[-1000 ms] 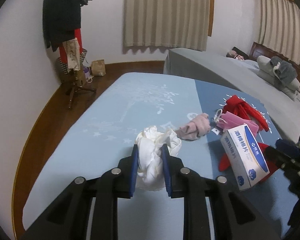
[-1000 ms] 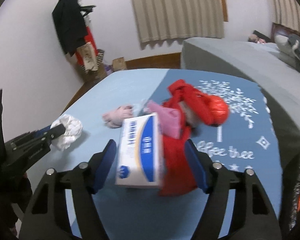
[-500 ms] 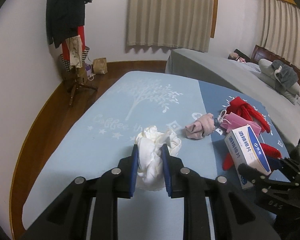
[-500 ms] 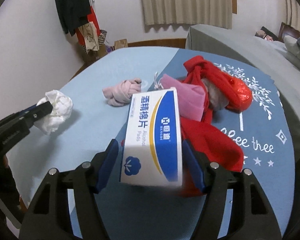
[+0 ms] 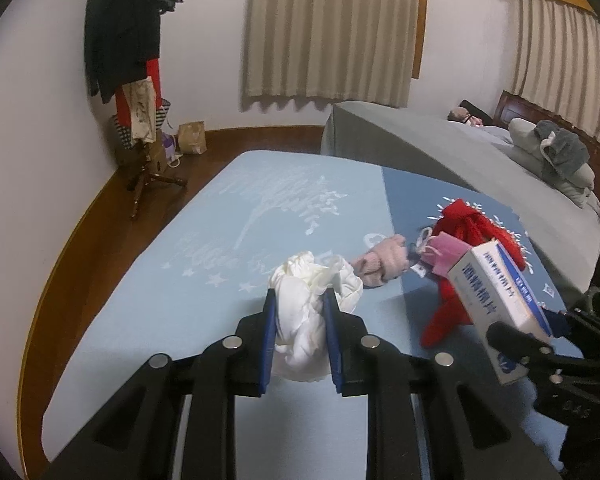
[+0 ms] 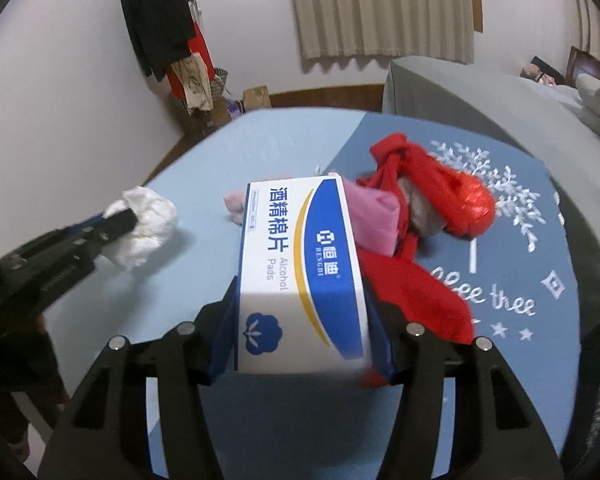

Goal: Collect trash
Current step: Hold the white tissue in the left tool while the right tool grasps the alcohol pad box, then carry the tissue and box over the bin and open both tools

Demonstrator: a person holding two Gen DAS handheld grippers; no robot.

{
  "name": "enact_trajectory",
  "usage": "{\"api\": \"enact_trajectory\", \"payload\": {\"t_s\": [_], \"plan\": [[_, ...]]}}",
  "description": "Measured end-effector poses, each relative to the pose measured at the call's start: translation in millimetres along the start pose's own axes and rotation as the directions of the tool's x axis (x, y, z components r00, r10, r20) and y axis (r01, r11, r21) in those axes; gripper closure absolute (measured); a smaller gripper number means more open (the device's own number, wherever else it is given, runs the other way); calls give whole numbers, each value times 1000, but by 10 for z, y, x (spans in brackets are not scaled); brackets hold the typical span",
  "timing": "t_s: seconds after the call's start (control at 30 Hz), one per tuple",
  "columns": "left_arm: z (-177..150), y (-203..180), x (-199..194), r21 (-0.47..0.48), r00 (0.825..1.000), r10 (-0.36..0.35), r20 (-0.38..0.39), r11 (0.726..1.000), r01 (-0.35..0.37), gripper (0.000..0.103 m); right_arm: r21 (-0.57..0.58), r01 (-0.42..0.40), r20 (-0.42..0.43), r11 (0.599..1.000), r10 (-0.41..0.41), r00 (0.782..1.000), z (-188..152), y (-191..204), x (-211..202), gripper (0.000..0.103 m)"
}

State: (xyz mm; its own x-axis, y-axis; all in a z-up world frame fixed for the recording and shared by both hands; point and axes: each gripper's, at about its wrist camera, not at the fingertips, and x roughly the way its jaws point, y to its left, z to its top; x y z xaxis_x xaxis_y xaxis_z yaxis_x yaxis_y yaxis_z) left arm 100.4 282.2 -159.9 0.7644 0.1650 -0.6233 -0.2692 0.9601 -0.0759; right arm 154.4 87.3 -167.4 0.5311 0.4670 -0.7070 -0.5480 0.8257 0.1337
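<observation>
My left gripper [image 5: 300, 300] is shut on a crumpled white tissue wad [image 5: 306, 320] and holds it above the blue tablecloth [image 5: 220, 248]. The wad also shows in the right wrist view [image 6: 146, 232], at the left. My right gripper [image 6: 300, 304] is shut on a white and blue alcohol pads box [image 6: 300, 276], lifted off the cloth and tilted. The box also shows in the left wrist view [image 5: 500, 300], at the right.
A pink rolled cloth [image 5: 380, 264], a pink pouch [image 6: 370, 216] and red cloth with a red bag [image 6: 432, 196] lie on the tablecloth. A grey bed [image 5: 440, 148] stands behind. A coat rack [image 5: 136, 80] stands by the wall.
My right gripper has closed on the alcohol pads box and raised it off the cloth. My left gripper has kept its hold on the tissue wad.
</observation>
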Motion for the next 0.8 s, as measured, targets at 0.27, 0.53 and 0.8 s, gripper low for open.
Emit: {"api": "enact_trajectory", "payload": {"t_s": [0.27, 0.53, 0.8], "plan": [[92, -314, -123, 41, 998, -50, 29, 998, 49, 80, 51, 29, 75, 998, -33, 997, 31, -220, -456, 48], [209, -807, -190, 95, 988, -145, 50, 986, 140, 80, 119, 95, 121, 988, -109, 987, -23, -551, -828, 48], [295, -1431, -248, 160, 965, -258, 55, 956, 247, 80, 192, 164, 157, 968, -195, 968, -137, -981, -1219, 48]]}}
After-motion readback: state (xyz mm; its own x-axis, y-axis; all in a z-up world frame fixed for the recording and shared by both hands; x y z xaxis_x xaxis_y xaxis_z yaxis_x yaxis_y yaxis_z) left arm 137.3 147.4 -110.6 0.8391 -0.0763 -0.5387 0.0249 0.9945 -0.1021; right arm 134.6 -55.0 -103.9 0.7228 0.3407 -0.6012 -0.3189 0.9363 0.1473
